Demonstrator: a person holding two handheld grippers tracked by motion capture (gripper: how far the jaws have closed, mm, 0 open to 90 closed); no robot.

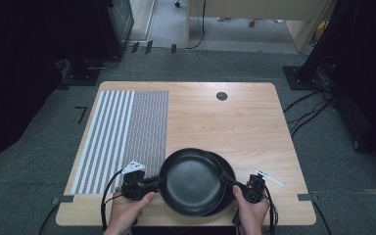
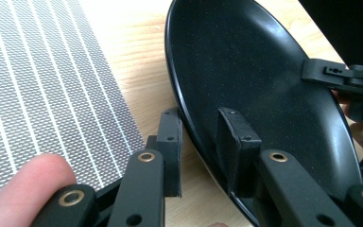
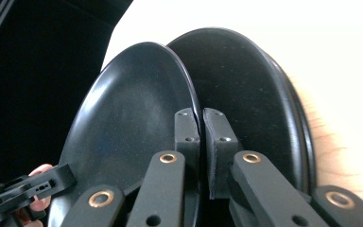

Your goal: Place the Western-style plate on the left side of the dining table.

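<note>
Two black plates overlap near the front edge of the wooden table point(image 1: 245, 122). The upper plate point(image 1: 192, 181) point(image 2: 255, 71) point(image 3: 127, 123) lies partly over the lower plate point(image 1: 228, 169) point(image 3: 250, 80), which shows at its right. My left gripper point(image 1: 155, 183) point(image 2: 202, 144) is shut on the upper plate's left rim, one jaw inside the dish and one under it. On the opposite rim my right gripper point(image 1: 229, 180) point(image 3: 201, 135) is shut on the same plate. A hand holds each gripper from the near side.
A grey striped mat point(image 1: 127, 132) point(image 2: 38, 85) covers the table's left part, close to the left gripper. A thin white pen-like object point(image 1: 269, 177) lies right of the right gripper. A round cable hole point(image 1: 221, 96) sits at the far edge. Cables run over the floor at the right.
</note>
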